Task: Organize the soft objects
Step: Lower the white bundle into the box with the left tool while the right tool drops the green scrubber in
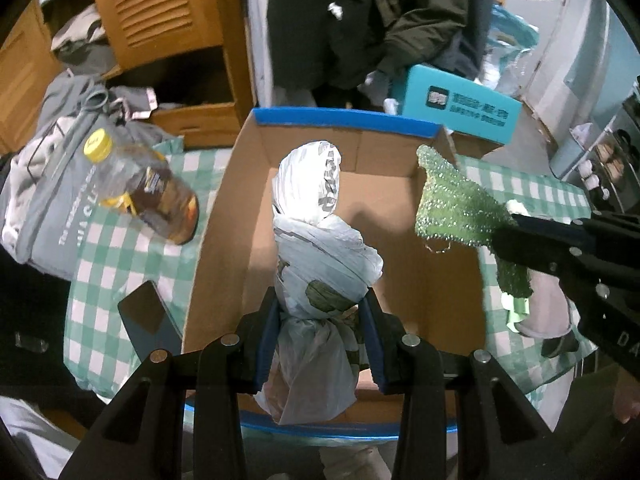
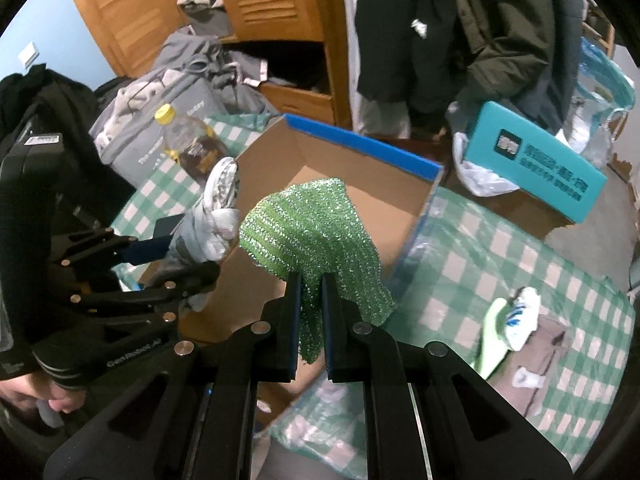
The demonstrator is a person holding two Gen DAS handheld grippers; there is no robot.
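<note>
My left gripper (image 1: 322, 304) is shut on a bundled white plastic bag (image 1: 316, 240) and holds it over the open cardboard box (image 1: 444, 280). In the right wrist view the same bag (image 2: 212, 216) sticks up from the left gripper (image 2: 180, 256) at the box's left wall. My right gripper (image 2: 311, 280) is shut on a glittery green knitted cloth (image 2: 312, 232) above the box (image 2: 360, 200). In the left wrist view that cloth (image 1: 448, 204) hangs at the box's right wall, held by the right gripper (image 1: 508, 232).
The box has a blue top edge and sits on a green-checked cover (image 2: 500, 272). A bottle of brown liquid (image 1: 148, 188) and a dark phone (image 1: 148, 320) lie left of it. A white-green item on a grey cloth (image 2: 516, 320) lies right. A teal box (image 2: 540, 160), clothes and a wooden cabinet stand behind.
</note>
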